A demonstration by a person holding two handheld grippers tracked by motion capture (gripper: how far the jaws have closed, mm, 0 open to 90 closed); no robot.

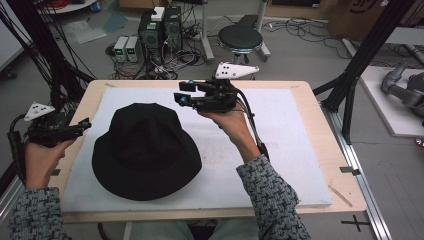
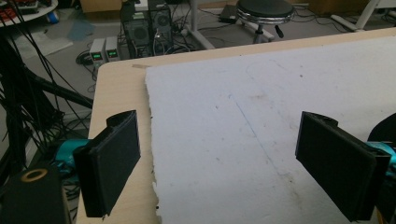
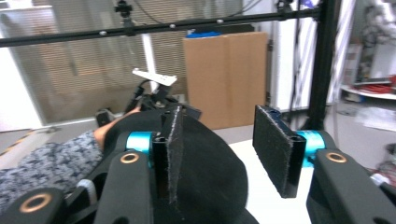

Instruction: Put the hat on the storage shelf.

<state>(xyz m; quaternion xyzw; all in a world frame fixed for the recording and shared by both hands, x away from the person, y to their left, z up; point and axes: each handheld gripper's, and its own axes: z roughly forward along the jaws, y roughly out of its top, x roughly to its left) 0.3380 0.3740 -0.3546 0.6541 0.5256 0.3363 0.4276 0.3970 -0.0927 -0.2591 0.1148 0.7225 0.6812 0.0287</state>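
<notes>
Black bucket hat (image 1: 146,150) sits crown-up on the white mat (image 1: 280,150), brim flat, left of the mat's centre and toward my near edge. Nothing touching it.

Right gripper (image 1: 185,92) is just past the hat's far-right brim, held above the mat and pointing left across the far side of the hat. In the right gripper view I see the hat's crown (image 3: 205,158) behind the fingers (image 3: 275,149). They stand partly apart with nothing between them, no contact with the fabric.

Left gripper (image 1: 85,123) is off the hat's left side, over the bare wooden edge of the surface (image 1: 80,115), just beside the brim but apart from it. In the left gripper view the fingers (image 2: 114,163) are wide, empty mat between them, a sliver of hat brim (image 2: 385,128) at the right edge.

Beyond the surface, on the floor behind the hat: black stool (image 1: 240,37), computer towers (image 1: 160,27), loose cables.
</notes>
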